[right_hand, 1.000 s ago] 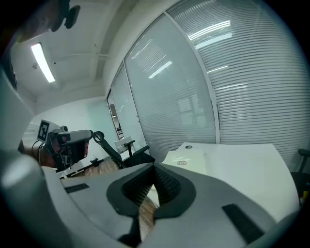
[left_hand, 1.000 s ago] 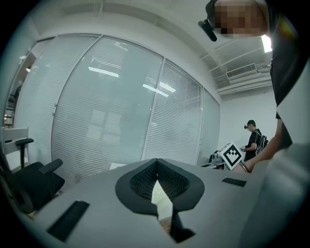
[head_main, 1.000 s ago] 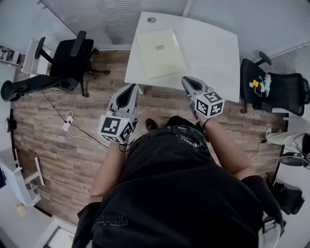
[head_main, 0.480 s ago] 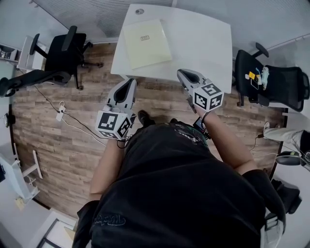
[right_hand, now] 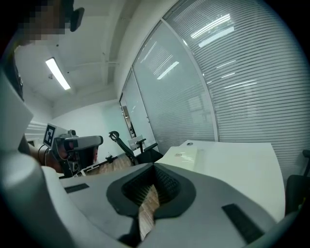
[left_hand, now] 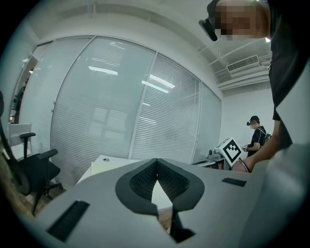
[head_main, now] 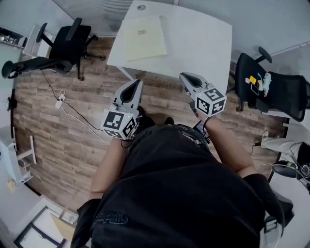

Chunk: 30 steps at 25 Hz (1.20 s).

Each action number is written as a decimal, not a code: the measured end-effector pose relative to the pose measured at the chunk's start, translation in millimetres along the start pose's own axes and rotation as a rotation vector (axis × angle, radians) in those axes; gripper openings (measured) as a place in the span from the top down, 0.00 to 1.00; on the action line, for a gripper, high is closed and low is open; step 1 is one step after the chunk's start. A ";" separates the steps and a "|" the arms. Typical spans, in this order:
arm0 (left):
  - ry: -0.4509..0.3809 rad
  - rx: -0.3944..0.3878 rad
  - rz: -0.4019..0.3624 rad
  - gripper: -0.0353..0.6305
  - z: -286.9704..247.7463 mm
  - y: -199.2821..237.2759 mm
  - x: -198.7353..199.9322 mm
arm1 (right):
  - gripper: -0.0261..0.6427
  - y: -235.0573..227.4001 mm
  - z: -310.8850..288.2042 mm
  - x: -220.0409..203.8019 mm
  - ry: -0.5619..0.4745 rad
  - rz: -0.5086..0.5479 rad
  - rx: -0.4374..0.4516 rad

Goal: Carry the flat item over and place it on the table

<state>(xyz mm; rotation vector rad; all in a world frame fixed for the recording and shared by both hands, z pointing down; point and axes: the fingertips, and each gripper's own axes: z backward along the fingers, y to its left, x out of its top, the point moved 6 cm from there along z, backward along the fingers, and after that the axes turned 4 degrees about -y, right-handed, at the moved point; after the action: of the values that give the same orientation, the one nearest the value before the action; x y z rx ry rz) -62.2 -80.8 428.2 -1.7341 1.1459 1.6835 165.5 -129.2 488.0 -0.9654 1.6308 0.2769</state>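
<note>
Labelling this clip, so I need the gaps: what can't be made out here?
Print on the flat item: too small, head view and right gripper view.
Objects on the right chair: too small, head view.
Floor under the person: hidden by the torso, head view.

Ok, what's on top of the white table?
A pale yellow flat item lies on the white table, with a round cap near its far edge. Anything beneath the flat item is covered.

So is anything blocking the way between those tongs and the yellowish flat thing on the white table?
Nothing visible does. The flat item lies on the white table, and only wooden floor and bare tabletop separate it from the left tongs and the right tongs, both shut and empty.
</note>
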 end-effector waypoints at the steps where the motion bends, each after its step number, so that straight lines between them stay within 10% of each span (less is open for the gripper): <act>1: 0.000 0.008 0.004 0.93 3.1 -6.2 -2.9 | 0.93 1.0 4.8 -1.2 -0.002 0.003 0.007; 30: 0.042 0.056 0.004 0.93 70.6 -63.7 -37.0 | 0.93 45.8 80.7 -32.0 -0.030 0.028 0.033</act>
<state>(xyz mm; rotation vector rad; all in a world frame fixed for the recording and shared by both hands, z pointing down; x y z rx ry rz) -48.0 19.6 439.9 -1.7421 1.2040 1.6089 189.8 -34.6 477.5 -0.9100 1.6181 0.2811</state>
